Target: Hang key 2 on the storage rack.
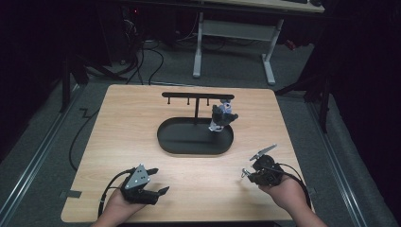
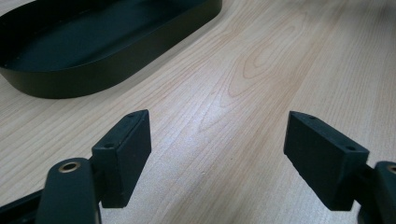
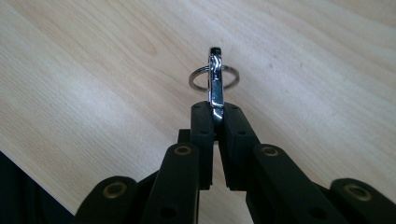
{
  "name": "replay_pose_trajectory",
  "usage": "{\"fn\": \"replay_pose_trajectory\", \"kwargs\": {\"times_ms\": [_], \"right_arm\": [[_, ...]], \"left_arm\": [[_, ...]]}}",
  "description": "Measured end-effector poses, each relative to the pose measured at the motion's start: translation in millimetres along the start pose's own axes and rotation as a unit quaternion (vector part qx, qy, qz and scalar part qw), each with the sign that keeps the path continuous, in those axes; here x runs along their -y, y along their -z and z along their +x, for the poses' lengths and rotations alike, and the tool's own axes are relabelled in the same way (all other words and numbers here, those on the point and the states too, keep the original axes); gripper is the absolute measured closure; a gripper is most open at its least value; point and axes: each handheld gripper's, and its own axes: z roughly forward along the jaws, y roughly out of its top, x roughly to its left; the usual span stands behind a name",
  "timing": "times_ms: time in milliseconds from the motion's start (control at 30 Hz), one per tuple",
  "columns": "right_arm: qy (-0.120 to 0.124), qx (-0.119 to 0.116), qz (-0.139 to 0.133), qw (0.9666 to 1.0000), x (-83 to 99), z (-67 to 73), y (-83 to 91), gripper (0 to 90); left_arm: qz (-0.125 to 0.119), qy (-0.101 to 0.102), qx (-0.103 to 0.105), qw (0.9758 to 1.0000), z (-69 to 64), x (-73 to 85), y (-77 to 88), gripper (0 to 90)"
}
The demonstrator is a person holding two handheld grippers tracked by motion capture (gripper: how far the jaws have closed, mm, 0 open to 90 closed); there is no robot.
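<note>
My right gripper (image 3: 215,112) is shut on a shiny metal clasp (image 3: 215,84) that stands up edge-on between its pads, with a thin key ring (image 3: 196,78) looped through it. In the high view this gripper (image 1: 247,173) hovers at the table's front right, held in a hand. My left gripper (image 1: 158,181) rests at the front left, jaws wide open and nothing between them (image 2: 217,154). A black oval tray (image 1: 189,139) sits mid-table with a black hanger bar (image 1: 196,95) on a post above it. A small dark and white figure (image 1: 222,117) hangs at the bar's right end.
The tray's wall (image 2: 93,79) lies ahead and left of the left gripper. The wooden table (image 1: 127,123) ends in rounded edges with dark floor around it. A white-legged desk (image 1: 234,42) and loose cables (image 1: 142,61) stand behind.
</note>
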Motion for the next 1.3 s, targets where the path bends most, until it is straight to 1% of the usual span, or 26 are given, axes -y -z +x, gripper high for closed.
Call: {"fn": "replay_pose_trajectory", "kwargs": {"times_ms": [33, 267, 567, 667, 767, 800, 833, 900, 967, 1067, 1100, 1200, 1233, 1300], "right_arm": [[0.001, 0.003, -0.002, 1.0, -2.9, 0.7, 2.3, 85.3], [0.0, -0.009, -0.015, 0.9999, -17.2, 3.5, 12.2, 85.3], [0.01, -0.014, -0.027, 0.9995, -37.6, 6.5, 23.5, 85.3], [0.006, -0.018, -0.033, 0.9993, -45.1, 6.3, 27.0, 85.3], [0.012, -0.017, -0.036, 0.9991, -53.1, 7.1, 29.8, 85.3], [0.015, -0.016, -0.037, 0.9991, -55.0, 7.3, 30.2, 85.3], [0.011, -0.018, -0.038, 0.999, -58.0, 8.3, 31.2, 85.3], [0.013, -0.019, -0.042, 0.9988, -62.5, 8.5, 32.3, 85.3], [0.013, -0.021, -0.045, 0.9987, -67.9, 9.7, 32.9, 85.3], [0.019, -0.023, -0.05, 0.9983, -76.7, 10.7, 32.8, 85.3], [0.015, -0.026, -0.051, 0.9983, -79.7, 11.4, 33.0, 85.3], [0.015, -0.026, -0.053, 0.9981, -89.5, 13.8, 33.0, 85.3], [0.021, -0.028, -0.056, 0.9978, -92.6, 13.6, 33.0, 85.3], [0.022, -0.031, -0.058, 0.9976, -98.8, 14.2, 33.2, 85.3]], "left_arm": [[0.0, 0.0, 0.0, 1.0, 0.0, 0.0, 0.2, 23.9], [-0.001, 0.003, 0.001, 1.0, 0.2, 0.5, 1.2, 23.8], [-0.004, 0.004, 0.002, 1.0, 0.7, 0.5, 1.3, 23.8], [-0.006, 0.004, 0.001, 1.0, 0.4, 0.6, 1.3, 23.9], [-0.006, 0.003, 0.001, 1.0, 0.5, 0.7, 1.5, 23.9], [-0.007, 0.003, 0.001, 1.0, 0.6, 0.9, 1.6, 23.8], [-0.007, 0.004, 0.002, 1.0, 0.8, 0.9, 1.6, 23.9], [-0.007, 0.001, 0.002, 1.0, 1.1, 0.7, 1.5, 23.8], [-0.008, 0.003, 0.004, 1.0, 2.0, 1.1, 1.5, 23.9], [-0.01, 0.004, 0.005, 0.9999, 2.6, 2.2, 2.4, 23.9], [-0.01, 0.004, 0.005, 0.9999, 3.2, 2.1, 3.3, 23.8], [-0.015, 0.008, 0.005, 0.9998, 4.5, 1.1, 3.8, 23.9], [-0.015, 0.008, 0.004, 0.9998, 4.6, 1.1, 3.6, 23.9], [-0.011, 0.007, 0.003, 0.9999, 4.1, 1.4, 3.7, 23.8]]}}
